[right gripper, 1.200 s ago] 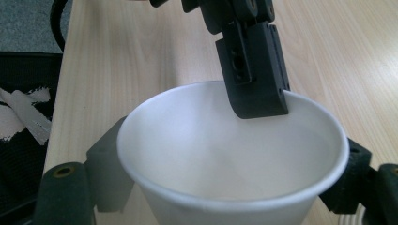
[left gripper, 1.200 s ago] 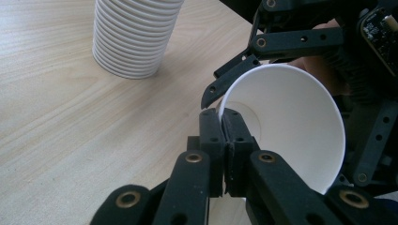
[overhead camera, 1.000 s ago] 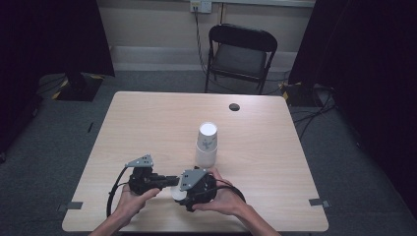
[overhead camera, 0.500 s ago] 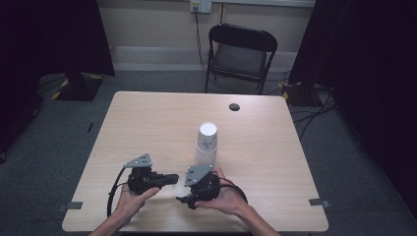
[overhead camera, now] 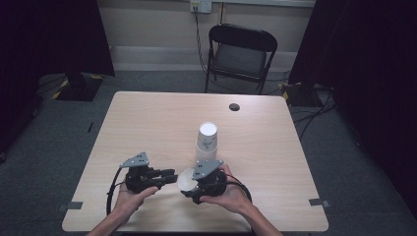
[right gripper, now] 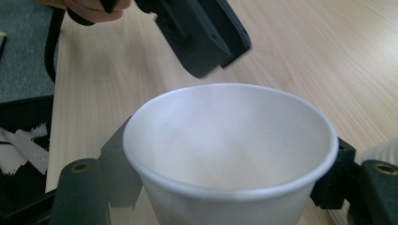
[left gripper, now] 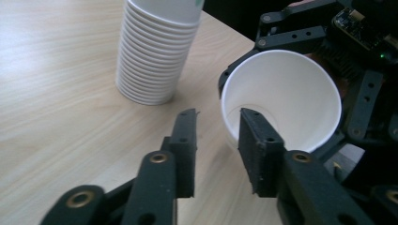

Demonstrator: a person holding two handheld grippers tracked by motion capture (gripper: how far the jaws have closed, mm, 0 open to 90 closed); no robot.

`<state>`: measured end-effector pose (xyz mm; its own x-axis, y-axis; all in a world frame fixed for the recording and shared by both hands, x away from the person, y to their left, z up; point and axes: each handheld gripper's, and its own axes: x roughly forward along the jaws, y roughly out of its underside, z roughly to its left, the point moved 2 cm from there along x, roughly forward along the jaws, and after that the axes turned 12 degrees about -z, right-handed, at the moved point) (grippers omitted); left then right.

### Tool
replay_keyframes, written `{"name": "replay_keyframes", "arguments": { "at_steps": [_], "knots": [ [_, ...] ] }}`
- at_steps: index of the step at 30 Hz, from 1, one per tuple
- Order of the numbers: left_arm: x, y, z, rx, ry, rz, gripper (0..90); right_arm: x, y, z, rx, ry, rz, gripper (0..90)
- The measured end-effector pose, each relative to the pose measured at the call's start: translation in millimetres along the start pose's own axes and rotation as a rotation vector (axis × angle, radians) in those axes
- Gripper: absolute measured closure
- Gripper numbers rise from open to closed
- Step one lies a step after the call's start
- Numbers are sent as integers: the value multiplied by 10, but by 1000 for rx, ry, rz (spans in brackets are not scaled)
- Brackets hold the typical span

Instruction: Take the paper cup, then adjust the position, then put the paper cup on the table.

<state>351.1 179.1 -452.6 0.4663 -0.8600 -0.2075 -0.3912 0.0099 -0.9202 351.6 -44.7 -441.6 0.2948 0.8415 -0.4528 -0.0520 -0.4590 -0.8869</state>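
My right gripper (overhead camera: pixel 191 183) lies on its side near the table's front edge, shut on a white paper cup (overhead camera: pixel 186 179) whose mouth faces left. Both jaws clamp the cup (right gripper: pixel 230 140) from the sides in the right gripper view. My left gripper (overhead camera: pixel 172 176) points at that mouth from the left. Its jaws have just been opening and now stand a little apart (left gripper: pixel 218 136), with the cup's (left gripper: pixel 281 98) near rim just beyond the gap and no pad pressing on it. A tall stack of white cups (overhead camera: pixel 206 140) stands mouth down just behind the grippers (left gripper: pixel 155 51).
The light wooden table (overhead camera: pixel 147 123) carries a small black round thing (overhead camera: pixel 234 106) at the far right. A black folding chair (overhead camera: pixel 241 51) stands beyond the far edge. Each gripper's cable loops on the table near the front edge.
The left gripper's jaws have parted from shut to slightly apart. The right gripper has shifted a little with the cup, whose white mouth shows more clearly. The cup stack has not moved.
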Motion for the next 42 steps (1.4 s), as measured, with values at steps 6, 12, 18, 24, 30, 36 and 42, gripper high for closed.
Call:
{"name": "replay_keyframes", "arguments": {
  "at_steps": [6,12,18,24,30,36,42],
  "knots": [
    [-35,-34,21,64,-57,6,510,-152,38,-92,56,57,-46,276],
    [-52,-44,20,122,-97,29,412,-276,119,-153,99,111,-60,278],
    [-38,6,54,139,-163,57,351,-446,193,-268,136,170,-74,280],
    [-105,9,98,150,-195,75,323,-635,286,-386,163,236,-79,282],
    [-213,37,183,172,-246,123,302,-814,396,-522,186,303,-72,284],
    [-298,164,280,157,-272,158,301,-934,460,-666,247,363,-105,289],
    [-378,281,423,149,-317,193,273,-1024,513,-795,276,429,-139,291]
  ]
}}
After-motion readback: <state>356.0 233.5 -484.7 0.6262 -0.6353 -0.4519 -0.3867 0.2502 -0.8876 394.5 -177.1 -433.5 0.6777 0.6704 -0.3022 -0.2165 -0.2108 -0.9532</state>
